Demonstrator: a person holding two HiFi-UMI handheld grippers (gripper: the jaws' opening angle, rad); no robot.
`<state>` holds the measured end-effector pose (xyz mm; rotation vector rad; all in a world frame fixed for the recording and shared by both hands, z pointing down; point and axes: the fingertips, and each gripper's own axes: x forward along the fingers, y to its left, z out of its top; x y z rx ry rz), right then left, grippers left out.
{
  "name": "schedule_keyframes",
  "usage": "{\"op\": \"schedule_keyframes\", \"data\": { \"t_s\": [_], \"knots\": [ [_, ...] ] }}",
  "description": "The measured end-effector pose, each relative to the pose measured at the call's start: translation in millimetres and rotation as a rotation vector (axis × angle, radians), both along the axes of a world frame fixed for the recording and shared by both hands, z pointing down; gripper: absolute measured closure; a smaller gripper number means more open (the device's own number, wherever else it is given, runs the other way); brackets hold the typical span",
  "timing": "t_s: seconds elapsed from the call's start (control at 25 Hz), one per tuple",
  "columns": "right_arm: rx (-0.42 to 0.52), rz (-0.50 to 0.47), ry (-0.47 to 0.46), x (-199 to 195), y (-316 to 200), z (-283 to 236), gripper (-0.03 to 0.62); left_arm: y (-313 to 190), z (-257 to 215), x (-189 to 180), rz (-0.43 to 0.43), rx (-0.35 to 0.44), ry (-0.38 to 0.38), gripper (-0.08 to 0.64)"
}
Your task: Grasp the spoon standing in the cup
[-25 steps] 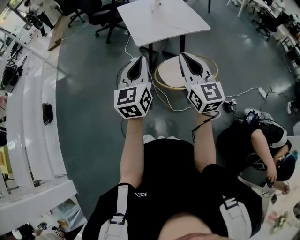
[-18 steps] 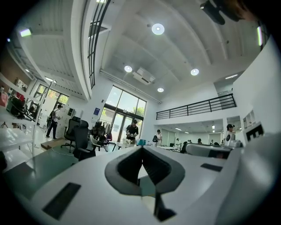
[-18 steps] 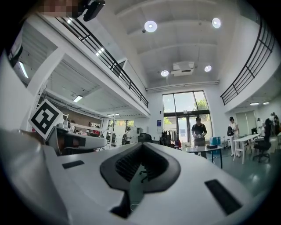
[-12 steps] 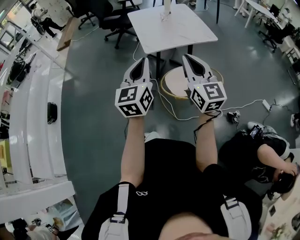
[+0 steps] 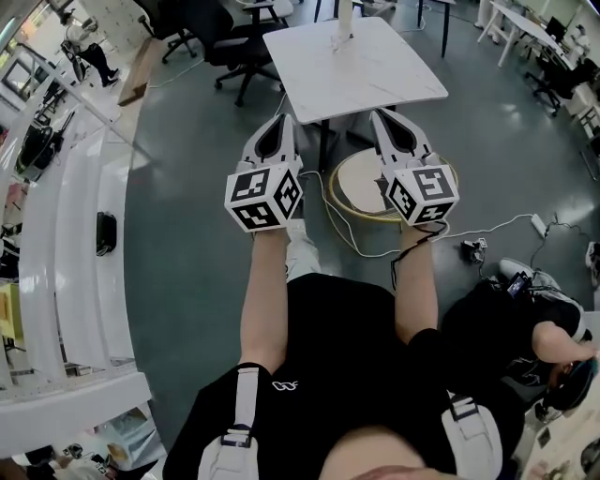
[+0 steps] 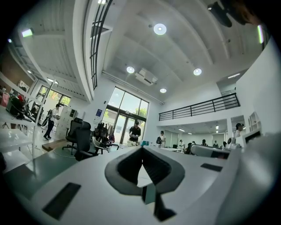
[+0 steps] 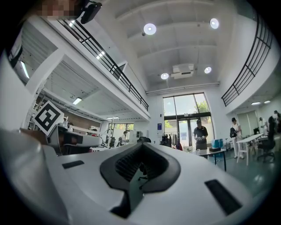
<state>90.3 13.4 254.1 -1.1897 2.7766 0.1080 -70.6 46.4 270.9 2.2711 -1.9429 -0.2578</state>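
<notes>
In the head view a white square table (image 5: 361, 75) stands ahead of me on the grey floor. At its far edge stands a small white upright object (image 5: 342, 26), too small to tell as cup or spoon. My left gripper (image 5: 284, 120) and right gripper (image 5: 383, 115) are held side by side in the air, short of the table's near edge and pointing toward it. Both have their jaws together with nothing between them. The left gripper view (image 6: 142, 151) and right gripper view (image 7: 141, 147) show only shut jaws against the hall, with no cup or spoon.
A round wood-rimmed stool (image 5: 352, 187) sits under the table's near edge with cables (image 5: 487, 230) trailing right. Black office chairs (image 5: 225, 42) stand at the far left. White curved counters (image 5: 66, 234) line the left side. A person (image 5: 525, 319) crouches at the lower right.
The table and stool have come nearer and lower in the head view, and the crouching person has slid toward the lower right. Both grippers stay shut and held up as before.
</notes>
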Motion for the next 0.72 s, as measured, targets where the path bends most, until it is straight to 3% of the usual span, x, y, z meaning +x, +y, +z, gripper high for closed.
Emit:
{"op": "schedule_keyframes", "data": {
  "t_s": [0.12, 0.28, 0.52, 0.72],
  "knots": [
    [0.024, 0.075, 0.003, 0.6, -37.7, 7.1, 0.586, -36.5, 14.4, -15.0, 0.007, -0.02, 0.002, 0.545],
    [0.051, 0.117, 0.083, -26.2, -94.8, 24.3, 0.586, -101.7, 33.2, -33.8, 0.04, -0.042, 0.011, 0.545],
    [-0.018, 0.131, 0.086, -75.4, -199.4, 63.0, 0.586, -218.3, 72.0, -58.8, 0.105, -0.115, -0.033, 0.545],
    [-0.067, 0.134, 0.248, -106.8, -271.1, 107.8, 0.586, -303.4, 117.3, -95.0, 0.063, -0.202, -0.073, 0.545]
  ]
}}
